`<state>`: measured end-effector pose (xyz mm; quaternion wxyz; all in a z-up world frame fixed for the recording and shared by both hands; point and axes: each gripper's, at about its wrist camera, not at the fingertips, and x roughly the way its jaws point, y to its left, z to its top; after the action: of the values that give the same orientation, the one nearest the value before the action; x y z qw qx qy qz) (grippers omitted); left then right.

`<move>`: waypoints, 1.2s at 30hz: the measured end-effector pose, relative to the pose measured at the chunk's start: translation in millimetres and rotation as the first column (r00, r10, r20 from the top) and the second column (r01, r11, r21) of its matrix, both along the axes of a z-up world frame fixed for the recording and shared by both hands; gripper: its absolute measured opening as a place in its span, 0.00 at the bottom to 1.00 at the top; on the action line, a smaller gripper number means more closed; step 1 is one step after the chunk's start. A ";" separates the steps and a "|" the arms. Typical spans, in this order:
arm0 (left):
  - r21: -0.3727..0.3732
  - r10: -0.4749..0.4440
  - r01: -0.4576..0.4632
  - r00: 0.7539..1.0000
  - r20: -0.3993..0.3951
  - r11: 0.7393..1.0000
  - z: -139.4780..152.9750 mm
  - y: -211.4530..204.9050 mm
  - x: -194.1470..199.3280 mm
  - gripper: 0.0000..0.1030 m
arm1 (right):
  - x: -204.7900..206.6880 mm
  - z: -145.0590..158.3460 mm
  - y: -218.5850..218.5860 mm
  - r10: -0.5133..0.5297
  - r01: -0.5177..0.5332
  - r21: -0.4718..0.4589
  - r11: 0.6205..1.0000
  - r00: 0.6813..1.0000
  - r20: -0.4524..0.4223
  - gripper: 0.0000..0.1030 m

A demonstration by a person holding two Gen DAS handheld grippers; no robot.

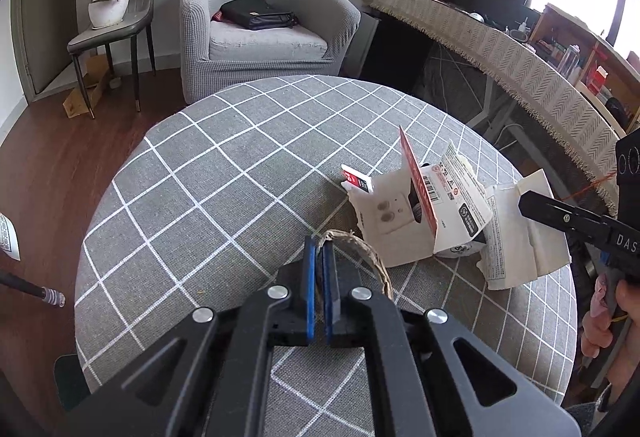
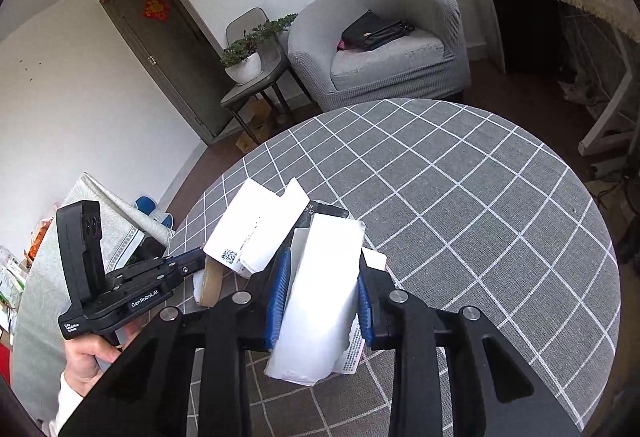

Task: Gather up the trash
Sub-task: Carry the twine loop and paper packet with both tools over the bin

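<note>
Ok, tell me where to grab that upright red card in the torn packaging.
Grip the red card by its free top edge, coming from above with pads on its two flat faces. It stands on edge, wedged in the torn white packaging, so only that upper part is exposed.

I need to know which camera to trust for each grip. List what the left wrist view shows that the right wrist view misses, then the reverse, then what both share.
Only the left wrist view: the left gripper shut on a brown paper-twine loop, and the red-printed torn packaging.

Only the right wrist view: the right gripper with white folded paper between its blue pads, and a brown door.

Both: the checked tablecloth, grey armchair, black bag, potted plant.
</note>
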<state>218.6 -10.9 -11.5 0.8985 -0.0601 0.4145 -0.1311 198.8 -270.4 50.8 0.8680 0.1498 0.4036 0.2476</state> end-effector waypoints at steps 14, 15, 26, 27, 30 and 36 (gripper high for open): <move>0.013 0.035 -0.036 0.999 0.013 0.999 8.0 31.5 -48.6 0.04 | -31.5 10.5 26.7 0.030 -0.031 0.050 0.998 0.999 0.037 0.27; 0.013 0.040 -0.040 0.999 0.017 0.999 9.4 34.9 -52.5 0.04 | -34.3 11.6 30.8 0.035 -0.037 0.053 0.998 0.999 0.041 0.27; 0.023 0.075 -0.075 0.997 0.028 0.997 15.3 66.6 -87.8 0.04 | -56.7 10.7 71.9 0.091 -0.094 0.053 0.994 0.994 0.052 0.25; 0.024 0.076 -0.077 0.997 0.029 0.997 15.9 69.3 -90.4 0.04 | -58.4 10.5 75.5 0.095 -0.098 0.053 0.994 0.994 0.054 0.25; 0.027 0.082 -0.083 0.996 0.033 0.996 16.6 77.2 -99.8 0.04 | -62.8 9.5 84.6 0.105 -0.109 0.059 0.992 0.993 0.055 0.25; 0.028 0.100 -0.101 0.994 0.033 0.995 17.7 98.0 -116.5 0.04 | -69.7 10.8 102.8 0.123 -0.127 0.077 0.989 0.991 0.061 0.25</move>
<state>102.1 87.1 6.2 0.9112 -0.0655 0.3987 -0.0806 129.1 -167.7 61.6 0.8549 0.1524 0.3774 0.3217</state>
